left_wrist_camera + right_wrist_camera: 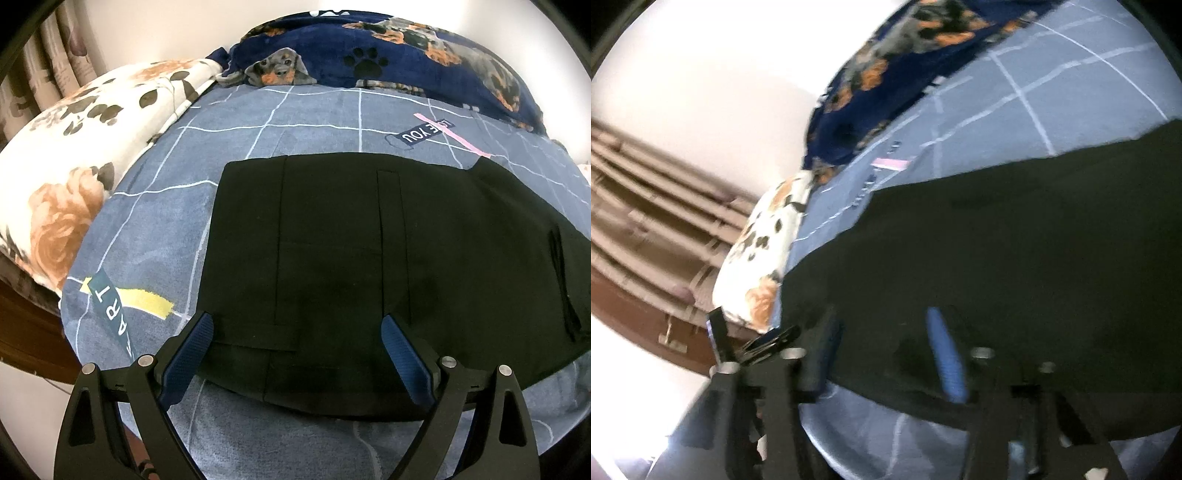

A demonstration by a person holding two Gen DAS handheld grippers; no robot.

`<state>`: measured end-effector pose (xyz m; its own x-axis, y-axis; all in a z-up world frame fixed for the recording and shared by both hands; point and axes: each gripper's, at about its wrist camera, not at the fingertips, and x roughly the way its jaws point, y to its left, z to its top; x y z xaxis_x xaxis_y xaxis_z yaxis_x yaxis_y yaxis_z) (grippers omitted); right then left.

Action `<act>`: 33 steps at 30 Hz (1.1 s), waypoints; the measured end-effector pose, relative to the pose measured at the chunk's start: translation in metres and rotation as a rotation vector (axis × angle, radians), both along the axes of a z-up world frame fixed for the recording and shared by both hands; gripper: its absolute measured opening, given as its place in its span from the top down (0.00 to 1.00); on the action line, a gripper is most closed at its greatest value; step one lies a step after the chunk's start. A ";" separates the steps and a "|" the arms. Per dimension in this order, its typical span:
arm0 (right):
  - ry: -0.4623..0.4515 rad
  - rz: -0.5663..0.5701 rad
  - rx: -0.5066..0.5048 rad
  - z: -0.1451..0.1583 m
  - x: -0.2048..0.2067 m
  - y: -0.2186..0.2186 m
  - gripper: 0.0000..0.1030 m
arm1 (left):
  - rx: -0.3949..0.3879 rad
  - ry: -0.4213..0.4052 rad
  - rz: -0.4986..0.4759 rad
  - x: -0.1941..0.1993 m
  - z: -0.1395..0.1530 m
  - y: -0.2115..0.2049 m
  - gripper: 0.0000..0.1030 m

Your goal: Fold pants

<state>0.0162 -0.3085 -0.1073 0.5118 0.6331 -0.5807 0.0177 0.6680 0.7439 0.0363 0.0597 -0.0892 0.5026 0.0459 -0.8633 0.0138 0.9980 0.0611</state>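
The black pants [369,251] lie folded flat on the blue grid-patterned bedsheet [166,221], near the bed's front edge. The left gripper [297,332] hovers above their near edge, jaws spread wide, grasping nothing. The right gripper [882,332] is blurred over the cloth; its grip cannot be told.

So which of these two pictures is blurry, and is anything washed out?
Left wrist view: sharp, though the fisheye bulges the bedsheet and black pants. Right wrist view: smeared by motion blur and tilted; the right gripper looks soft, and the wall is blown out to white.
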 end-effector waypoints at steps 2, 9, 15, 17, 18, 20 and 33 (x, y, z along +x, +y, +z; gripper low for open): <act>0.015 0.004 -0.016 -0.004 0.002 0.002 0.70 | 0.000 -0.001 0.000 0.000 0.000 0.000 0.10; 0.038 0.085 -0.094 -0.011 0.008 0.023 0.71 | 0.015 -0.006 -0.006 0.001 0.000 -0.003 0.10; 0.053 0.089 -0.107 -0.015 0.007 0.022 0.72 | 0.018 -0.008 -0.006 0.002 0.000 -0.004 0.10; 0.057 0.083 -0.094 -0.015 0.006 0.020 0.72 | 0.016 -0.009 -0.005 0.002 0.000 -0.003 0.10; 0.058 0.082 -0.093 -0.014 0.006 0.020 0.72 | 0.016 -0.010 -0.004 0.002 0.001 -0.003 0.10; 0.056 0.083 -0.098 -0.015 0.005 0.020 0.72 | 0.016 -0.009 -0.004 0.002 0.000 -0.003 0.10; 0.056 0.082 -0.103 -0.016 0.006 0.017 0.72 | 0.015 -0.010 -0.004 0.002 0.000 -0.003 0.10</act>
